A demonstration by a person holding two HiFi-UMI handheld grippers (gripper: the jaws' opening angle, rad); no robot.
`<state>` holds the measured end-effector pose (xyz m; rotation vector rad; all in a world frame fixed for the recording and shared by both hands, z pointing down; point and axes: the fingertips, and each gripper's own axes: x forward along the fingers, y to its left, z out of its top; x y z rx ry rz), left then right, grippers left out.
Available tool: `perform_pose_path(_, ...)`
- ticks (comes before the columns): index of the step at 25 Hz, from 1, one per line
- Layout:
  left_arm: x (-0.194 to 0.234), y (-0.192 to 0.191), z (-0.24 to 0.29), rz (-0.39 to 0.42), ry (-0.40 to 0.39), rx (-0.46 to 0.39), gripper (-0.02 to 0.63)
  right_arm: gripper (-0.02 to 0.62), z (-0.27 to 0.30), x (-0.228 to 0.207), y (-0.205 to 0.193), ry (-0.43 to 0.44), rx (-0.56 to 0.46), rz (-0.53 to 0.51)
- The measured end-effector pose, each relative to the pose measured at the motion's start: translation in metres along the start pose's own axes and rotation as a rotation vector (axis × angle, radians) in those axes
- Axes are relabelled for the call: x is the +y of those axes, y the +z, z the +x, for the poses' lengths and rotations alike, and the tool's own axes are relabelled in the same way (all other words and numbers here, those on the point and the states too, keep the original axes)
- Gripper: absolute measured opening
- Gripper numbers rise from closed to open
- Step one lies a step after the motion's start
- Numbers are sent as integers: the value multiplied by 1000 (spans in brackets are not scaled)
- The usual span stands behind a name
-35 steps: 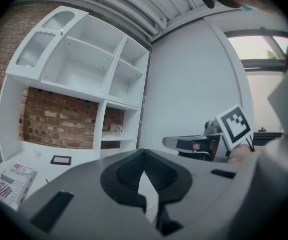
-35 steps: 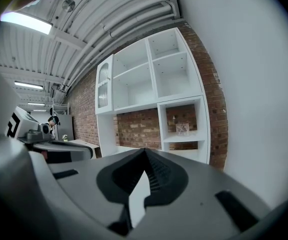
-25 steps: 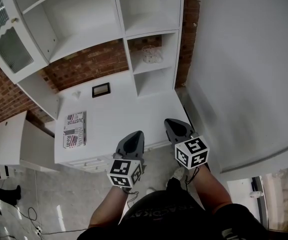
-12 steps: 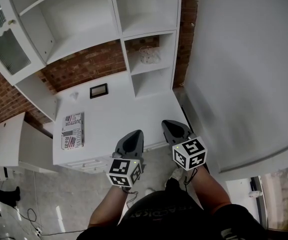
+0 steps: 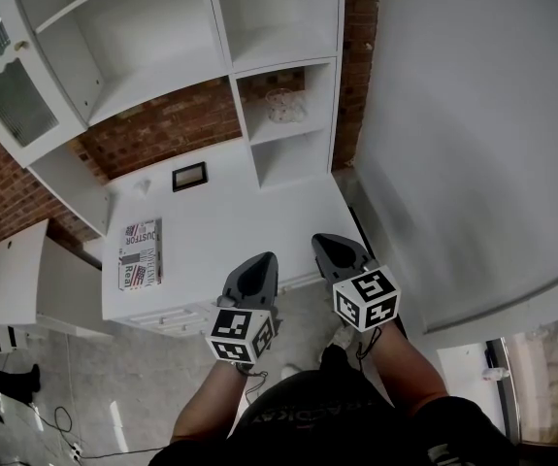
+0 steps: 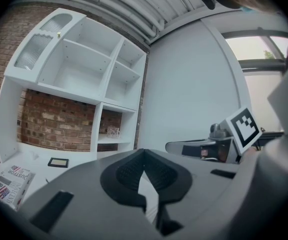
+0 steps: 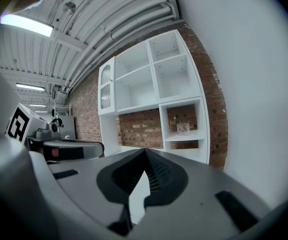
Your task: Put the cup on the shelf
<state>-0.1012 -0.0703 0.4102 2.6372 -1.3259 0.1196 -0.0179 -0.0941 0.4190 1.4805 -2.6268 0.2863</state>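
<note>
I have the left gripper [image 6: 144, 153] closed, its jaw tips pressed together with nothing between them. The right gripper [image 7: 145, 151] is the same: jaws shut tip to tip and empty. In the head view both sit side by side in front of the white shelf unit [image 5: 230, 42], at the front edge of its white counter [image 5: 240, 221], with the right one a little nearer the unit.

The glass cup [image 5: 280, 105] stands in the shelf unit's right-hand column, in the small compartment backed by brick, on that compartment's floor. It is well apart from both grippers. From here it looks upright, though it is too small for me to be sure.

On the counter, a small dark picture frame [image 5: 190, 175] lies just left of the foot of that column. A folded newspaper [image 5: 141, 252] lies farther left, near the counter's front corner. A ribbed-glass cabinet door [image 5: 7, 76] closes the unit's upper left section.
</note>
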Motion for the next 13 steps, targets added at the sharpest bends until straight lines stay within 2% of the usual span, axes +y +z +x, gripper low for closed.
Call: perform_pose_path(13,-17,-2,-4,13,-8,1,5,0,-15,0,0,5,-12,1)
